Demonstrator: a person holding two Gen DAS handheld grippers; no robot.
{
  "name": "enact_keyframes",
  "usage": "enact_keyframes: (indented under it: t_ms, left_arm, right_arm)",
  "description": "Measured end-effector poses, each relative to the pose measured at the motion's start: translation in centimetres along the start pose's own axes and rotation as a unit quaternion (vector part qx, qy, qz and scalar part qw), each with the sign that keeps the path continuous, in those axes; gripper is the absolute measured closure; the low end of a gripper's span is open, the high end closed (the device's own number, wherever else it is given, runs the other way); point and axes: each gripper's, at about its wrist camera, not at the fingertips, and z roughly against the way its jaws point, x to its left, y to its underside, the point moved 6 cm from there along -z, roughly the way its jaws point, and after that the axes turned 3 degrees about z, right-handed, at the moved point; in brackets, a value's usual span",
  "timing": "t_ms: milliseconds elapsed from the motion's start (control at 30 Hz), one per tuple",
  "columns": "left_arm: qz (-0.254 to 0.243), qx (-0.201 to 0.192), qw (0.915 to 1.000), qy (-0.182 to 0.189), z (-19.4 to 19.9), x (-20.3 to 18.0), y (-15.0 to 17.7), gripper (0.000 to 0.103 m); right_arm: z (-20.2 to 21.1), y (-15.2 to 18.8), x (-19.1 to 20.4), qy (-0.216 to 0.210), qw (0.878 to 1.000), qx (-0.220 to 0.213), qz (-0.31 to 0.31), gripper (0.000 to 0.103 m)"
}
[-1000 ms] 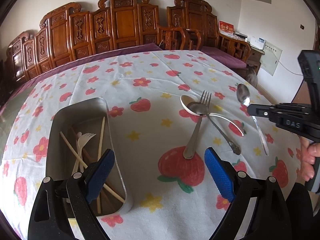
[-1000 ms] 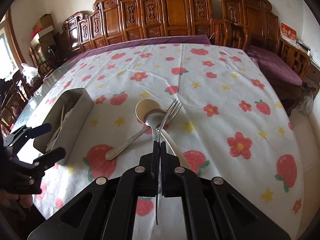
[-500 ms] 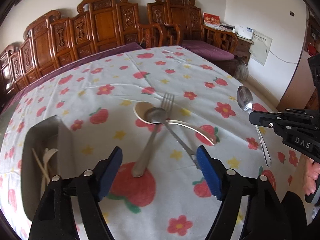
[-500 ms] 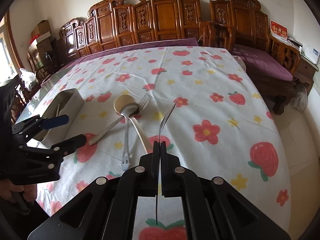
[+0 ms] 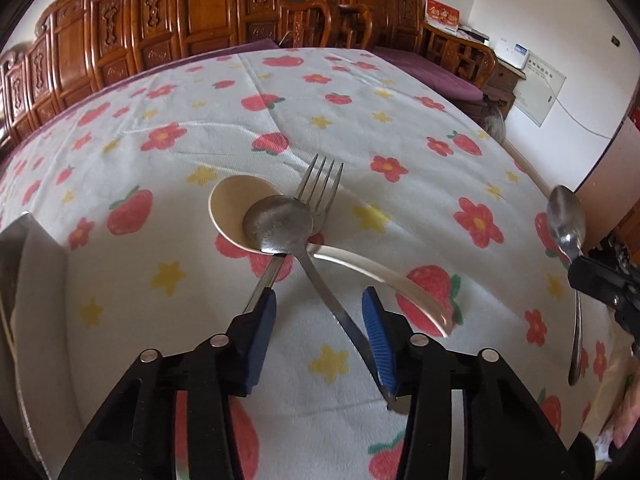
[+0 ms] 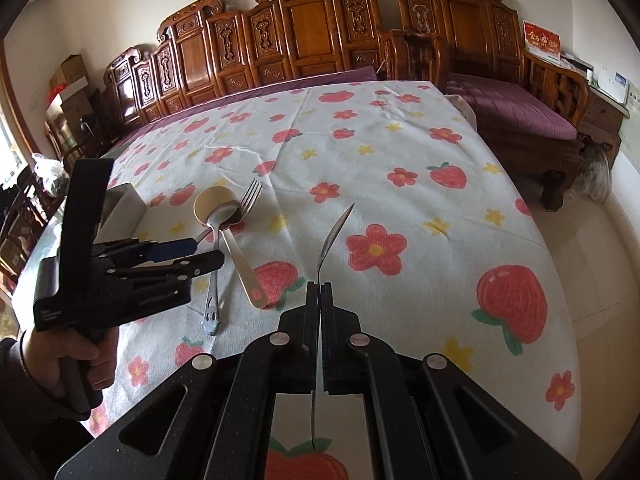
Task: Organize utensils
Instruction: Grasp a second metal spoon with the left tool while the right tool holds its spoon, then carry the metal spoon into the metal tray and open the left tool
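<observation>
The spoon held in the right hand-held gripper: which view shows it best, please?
The left wrist view: the held spoon shows its bowl face-on and its handle hanging below the right hand-held gripper. The right wrist view shows it only edge-on.

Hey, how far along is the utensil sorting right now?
Partway. The right gripper holds a metal spoon clear of the table. The left gripper hangs open over the pile: a fork, steel spoon and cream spoon remain outside the metal tray.
</observation>
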Motion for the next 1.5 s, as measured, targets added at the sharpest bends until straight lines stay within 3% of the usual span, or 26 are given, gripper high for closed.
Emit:
enact_keyframes:
  t_ms: [233,333,367,667,1200,1500]
  left_arm:
    - [-0.001,0.001,1.0,-0.006,-0.8,-0.3,-0.3,0.071]
    - [0.002,0.002,1.0,-0.006,-0.8,-0.2,-0.3,0.081]
    - [0.003,0.003,1.0,-0.004,-0.8,-0.2,-0.3,0.085]
    - [0.022,0.012,0.9995,0.018,0.2,0.5,0.1,0.097]
    - [-0.035,-0.019,0.9992,0.006,4.6,-1.7,0.0,0.098]
    - [-0.035,-0.041,0.9986,0.003,8.0,-0.8,-0.7,0.098]
  right_arm:
    - [-0.3,0.2,0.1,-0.004,1.0,0.004,-0.001,0.101]
    - [-0.5,0.4,0.3,-0.005,1.0,0.007,0.0,0.101]
    - [-0.5,0.4,0.4,-0.005,1.0,0.007,0.001,0.101]
    - [-0.6,0.7,0.6,-0.016,1.0,0.01,-0.008,0.101]
    - [0.2,0.4,1.6,-0.028,1.0,0.005,0.0,0.101]
    - [1.3,-0.4,3.0,-0.038,0.999,-0.007,0.01,0.101]
